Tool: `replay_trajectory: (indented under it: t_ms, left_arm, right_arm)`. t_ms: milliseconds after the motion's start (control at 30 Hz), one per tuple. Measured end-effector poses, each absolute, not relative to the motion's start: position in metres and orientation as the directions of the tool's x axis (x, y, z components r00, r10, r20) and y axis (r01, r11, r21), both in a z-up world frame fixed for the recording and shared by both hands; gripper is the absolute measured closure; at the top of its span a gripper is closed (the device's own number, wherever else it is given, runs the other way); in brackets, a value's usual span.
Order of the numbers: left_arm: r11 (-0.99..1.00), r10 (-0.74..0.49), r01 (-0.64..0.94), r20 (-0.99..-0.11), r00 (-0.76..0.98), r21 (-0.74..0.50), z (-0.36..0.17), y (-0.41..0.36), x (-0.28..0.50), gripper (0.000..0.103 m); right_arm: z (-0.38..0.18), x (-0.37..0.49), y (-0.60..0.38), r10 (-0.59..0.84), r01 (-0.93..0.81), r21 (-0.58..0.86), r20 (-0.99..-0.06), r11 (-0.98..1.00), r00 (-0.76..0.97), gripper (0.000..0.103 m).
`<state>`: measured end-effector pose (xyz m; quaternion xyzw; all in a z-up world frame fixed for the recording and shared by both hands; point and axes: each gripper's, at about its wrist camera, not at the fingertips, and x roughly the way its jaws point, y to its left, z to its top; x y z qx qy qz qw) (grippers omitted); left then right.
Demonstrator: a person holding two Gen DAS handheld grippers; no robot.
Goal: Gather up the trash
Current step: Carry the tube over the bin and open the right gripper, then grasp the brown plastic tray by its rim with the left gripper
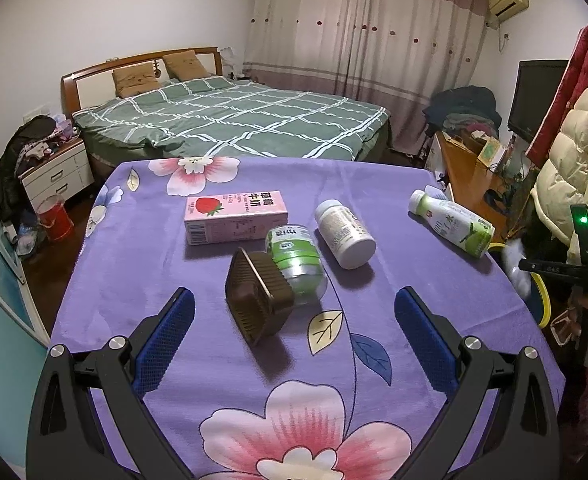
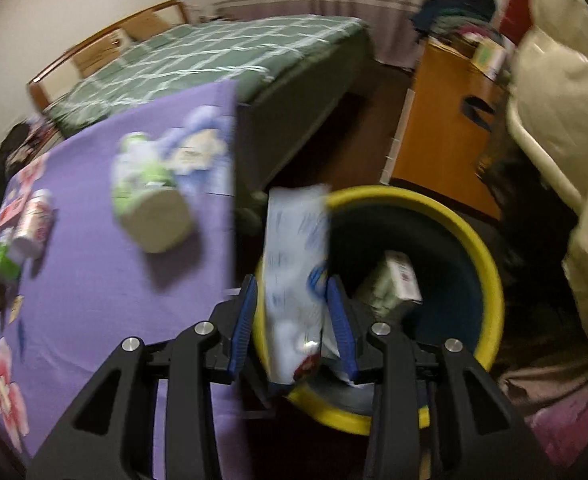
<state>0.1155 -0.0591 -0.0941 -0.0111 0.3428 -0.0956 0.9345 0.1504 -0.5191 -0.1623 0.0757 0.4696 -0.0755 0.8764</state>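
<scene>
My left gripper (image 1: 294,308) hangs open over the purple flowered tablecloth (image 1: 133,272). A brown ridged plastic tray (image 1: 255,300) on its side lies between the blue pads (image 1: 165,336), untouched. Behind it lie a green-labelled clear jar (image 1: 298,260), a pink strawberry milk carton (image 1: 235,218), a white pill bottle (image 1: 344,234) and a white-green drink bottle (image 1: 452,224). My right gripper (image 2: 291,300) is shut on a white and blue crumpled packet (image 2: 294,272), held over the rim of the yellow-rimmed bin (image 2: 490,264). A small carton (image 2: 392,284) lies inside the bin.
The bin stands on the floor off the table's right edge, next to an orange wooden cabinet (image 2: 446,128). A bed (image 1: 229,120) with a green checked cover is beyond the table. A person in a cream padded jacket (image 1: 582,148) is at the right.
</scene>
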Motion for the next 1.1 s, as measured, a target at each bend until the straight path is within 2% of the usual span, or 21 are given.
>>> replay_trajectory:
  t_ms: [267,667,733,800,933,1100]
  left_arm:
    - [0.98,-0.189,0.181,-0.652,0.734,-0.081,-0.098,-0.066,0.119,0.005]
    - [0.983,-0.178,0.163,-0.697,0.695,-0.088,-0.123,-0.059,0.145,0.005]
    - [0.981,-0.191,0.165,-0.706,0.682,-0.106,-0.129,-0.055,0.152,0.008]
    - [0.979,-0.201,0.165,-0.712,0.673,-0.12,-0.133,-0.053,0.157,0.016]
    - [0.979,-0.198,0.171,-0.724,0.66,-0.112,-0.141,-0.055,0.163,0.021]
    - [0.973,-0.223,0.196,-0.725,0.652,-0.122,-0.145,-0.058,0.171,0.032]
  right_arm:
    - [-0.182,0.144,-0.554,-0.088,0.28,0.071,-0.852,0.957,0.516,0.068]
    - [-0.168,0.138,-0.536,-0.074,0.237,0.071,-0.832,0.969,0.55,0.068]
    - [-0.167,0.139,-0.534,-0.069,0.232,0.074,-0.831,0.97,0.552,0.068]
    - [-0.167,0.14,-0.533,-0.067,0.228,0.073,-0.832,0.971,0.551,0.068]
    - [-0.169,0.142,-0.531,-0.063,0.223,0.072,-0.835,0.972,0.547,0.068]
    - [-0.17,0.144,-0.529,-0.058,0.215,0.073,-0.837,0.974,0.544,0.068]
